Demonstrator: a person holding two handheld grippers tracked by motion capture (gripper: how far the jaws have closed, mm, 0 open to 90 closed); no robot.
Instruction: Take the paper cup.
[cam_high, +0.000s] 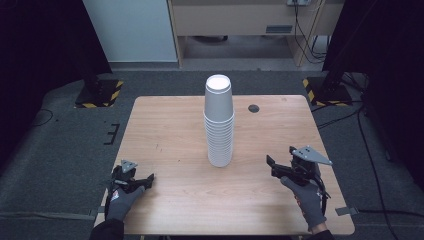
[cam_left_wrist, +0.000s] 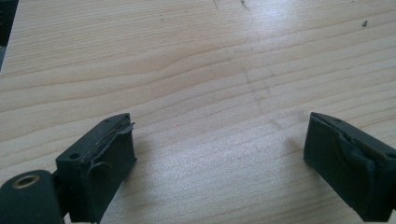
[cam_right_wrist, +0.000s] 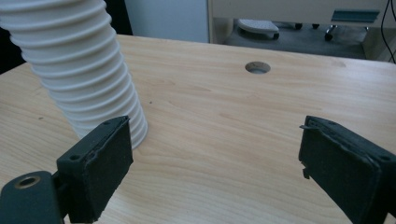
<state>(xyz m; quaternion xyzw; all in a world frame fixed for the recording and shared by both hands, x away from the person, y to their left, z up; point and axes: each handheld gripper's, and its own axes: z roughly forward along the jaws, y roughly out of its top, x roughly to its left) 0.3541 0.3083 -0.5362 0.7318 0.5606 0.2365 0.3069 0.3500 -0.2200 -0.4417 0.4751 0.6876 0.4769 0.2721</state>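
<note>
Stack of white paper cups stands upside down mid-counter. Left gripper and right gripper both released, empty, flanking it. Likely pre-approach; next move needs a top-cup grasp.

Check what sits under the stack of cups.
The stack of cups stands mouth-down directly on the bare wooden table. Nothing shows beneath its rim; anything inside the cups is covered.
</note>
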